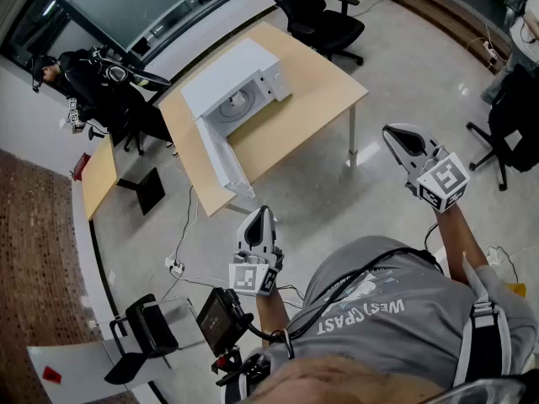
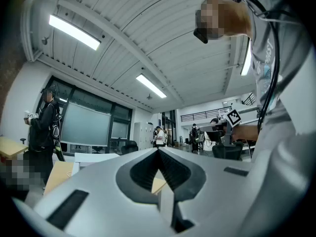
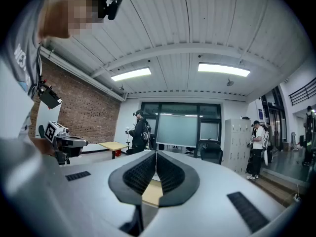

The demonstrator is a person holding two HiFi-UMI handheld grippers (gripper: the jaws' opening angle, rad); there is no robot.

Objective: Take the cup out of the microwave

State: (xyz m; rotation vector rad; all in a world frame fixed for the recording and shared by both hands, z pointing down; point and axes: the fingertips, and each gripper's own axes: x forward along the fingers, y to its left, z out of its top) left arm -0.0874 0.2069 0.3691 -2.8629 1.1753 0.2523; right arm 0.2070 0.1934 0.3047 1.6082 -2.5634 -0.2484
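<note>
Two grippers are held in the air over the floor (image 1: 337,183), well short of the worktop (image 1: 316,91), and neither carries anything. The left gripper (image 1: 264,210) sits low in the head view, close to the person's body, with its tip aimed towards the near end of the worktop. Its own view shows the ribbed pads meeting at the tip with nothing between them. The right gripper (image 1: 390,131) is held further out to the right, beside the worktop's right-hand leg, and its jaws are likewise pressed together and empty. The microwave (image 1: 244,78) stands well apart from both, on the wooden worktop, with its door (image 1: 221,154) swung wide open towards the person. Inside the open cavity a round pale shape (image 1: 237,103) shows. From this distance I cannot tell whether that is the cup or only the turntable plate, so the cup's place can be given no closer than inside the microwave, if it is there. A person in dark clothes (image 1: 84,82) stands beyond the far left end of the worktop, and a black office chair (image 1: 320,15) stands behind it.
</note>
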